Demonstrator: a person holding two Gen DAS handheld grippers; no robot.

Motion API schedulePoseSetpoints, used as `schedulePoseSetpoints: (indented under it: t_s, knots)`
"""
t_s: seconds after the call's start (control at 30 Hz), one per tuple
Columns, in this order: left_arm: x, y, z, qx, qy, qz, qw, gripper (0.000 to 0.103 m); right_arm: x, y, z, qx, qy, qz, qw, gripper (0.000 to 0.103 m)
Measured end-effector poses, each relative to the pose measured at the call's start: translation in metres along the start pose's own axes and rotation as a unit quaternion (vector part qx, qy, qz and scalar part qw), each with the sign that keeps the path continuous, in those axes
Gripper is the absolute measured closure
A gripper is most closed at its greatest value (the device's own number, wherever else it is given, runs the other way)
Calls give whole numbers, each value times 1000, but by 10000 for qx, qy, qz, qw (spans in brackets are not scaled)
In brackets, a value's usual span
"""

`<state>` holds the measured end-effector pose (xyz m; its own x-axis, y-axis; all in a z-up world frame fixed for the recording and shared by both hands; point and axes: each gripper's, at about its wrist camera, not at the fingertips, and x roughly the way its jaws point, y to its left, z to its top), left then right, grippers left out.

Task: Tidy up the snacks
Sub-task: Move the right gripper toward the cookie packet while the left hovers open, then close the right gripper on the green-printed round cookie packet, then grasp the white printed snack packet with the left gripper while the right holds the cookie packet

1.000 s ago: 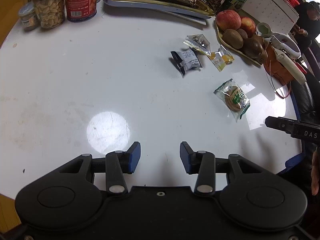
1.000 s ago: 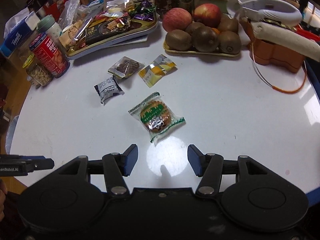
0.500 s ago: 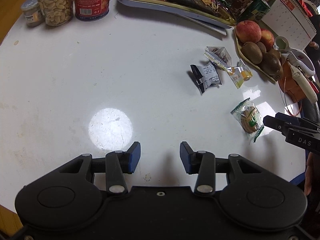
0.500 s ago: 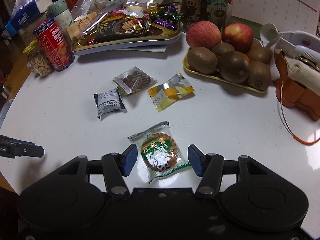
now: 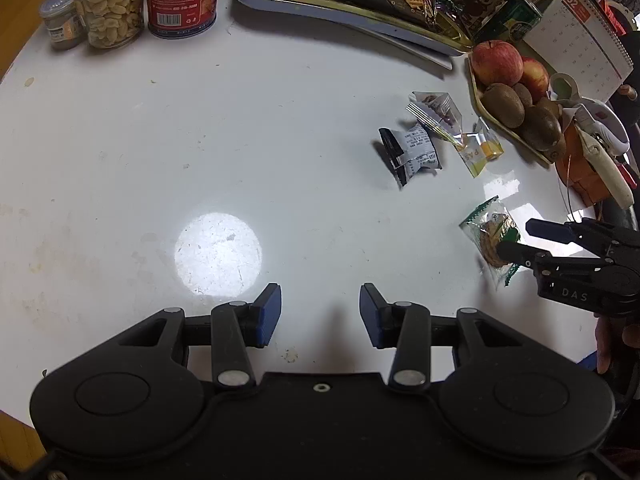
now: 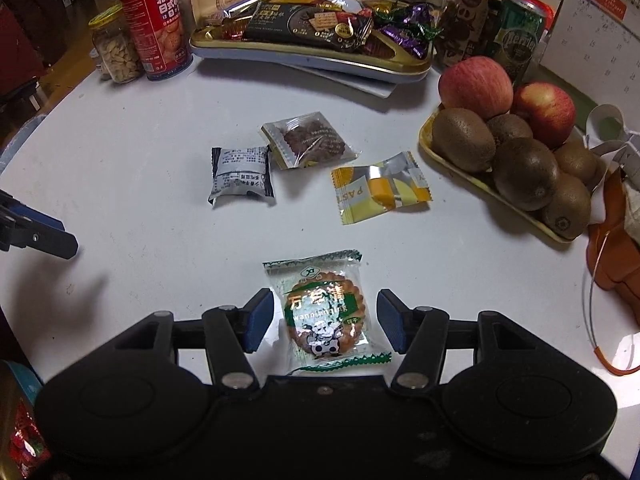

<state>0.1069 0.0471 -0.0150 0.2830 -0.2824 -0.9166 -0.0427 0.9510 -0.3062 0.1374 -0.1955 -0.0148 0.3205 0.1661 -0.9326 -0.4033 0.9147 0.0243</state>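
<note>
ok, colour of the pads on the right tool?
Blue pads, on black arms; clearest in the right wrist view.

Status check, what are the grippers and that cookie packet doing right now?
Right gripper open, straddling cookie packet, pads not touching. Left gripper open, empty, over bare table. Nothing in the way.

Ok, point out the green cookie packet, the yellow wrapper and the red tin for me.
green cookie packet (image 6: pixel 325 312), right wrist view, on the cookie's printed label.
yellow wrapper (image 6: pixel 380 193), right wrist view, on its orange middle patch.
red tin (image 6: pixel 155 28), right wrist view, on its printed side.
</note>
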Motion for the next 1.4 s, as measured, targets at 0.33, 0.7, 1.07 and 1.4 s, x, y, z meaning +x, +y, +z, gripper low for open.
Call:
schedulePoseSetpoints:
  t_s: [0.33, 0.7, 1.07, 1.4]
  knots:
    - [1, 0, 0, -33, 22, -11, 10000, 52, 24, -5, 6, -189, 245, -51, 9995, 43]
    - [-1, 2, 6, -93, 45, -101, 9999, 52, 28, -14, 1, 232, 67, -110, 9996, 51]
    - [20, -71, 81, 1860, -55, -102, 9825, 38, -12, -43, -18, 2435, 427, -158, 9688, 51]
    - [66, -127, 102, 3686, 290, 351, 9285, 38, -32, -66, -33, 3728, 412, 587, 9251, 51]
